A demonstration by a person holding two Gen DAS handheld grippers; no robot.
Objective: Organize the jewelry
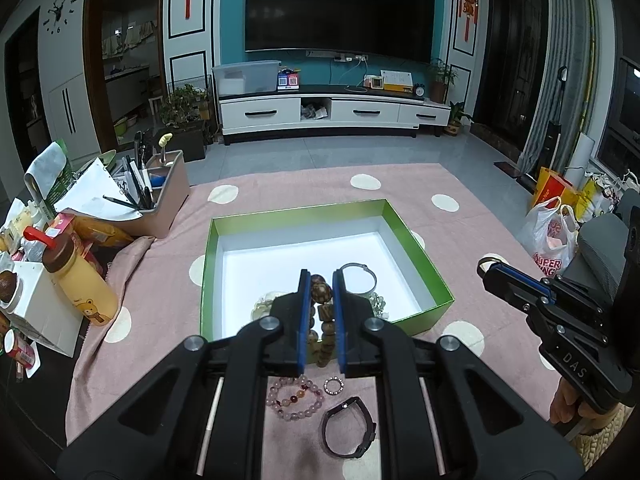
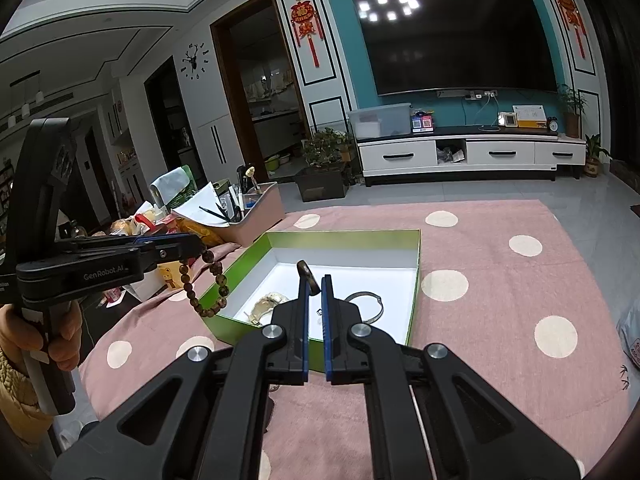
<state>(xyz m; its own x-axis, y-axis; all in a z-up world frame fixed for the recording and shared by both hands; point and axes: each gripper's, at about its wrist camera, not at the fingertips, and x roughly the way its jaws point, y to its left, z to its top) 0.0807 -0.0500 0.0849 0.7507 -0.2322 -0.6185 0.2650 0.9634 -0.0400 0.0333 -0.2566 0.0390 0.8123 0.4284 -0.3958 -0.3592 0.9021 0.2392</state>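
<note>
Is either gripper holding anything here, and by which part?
Left gripper pinches a brown wooden bead bracelet by its top beads. Right gripper grips a small brass-coloured ring by its lower rim.

Pink spotted cloth point(image 1: 472, 216), yellow bear bottle point(image 1: 82, 284), pen caddy point(image 1: 168, 196), wall-mounted television point(image 1: 340, 8).

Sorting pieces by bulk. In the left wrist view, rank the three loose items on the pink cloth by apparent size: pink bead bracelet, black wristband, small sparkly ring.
1-2. pink bead bracelet and black wristband: look alike, unranked.
3. small sparkly ring: clearly smallest.
</note>
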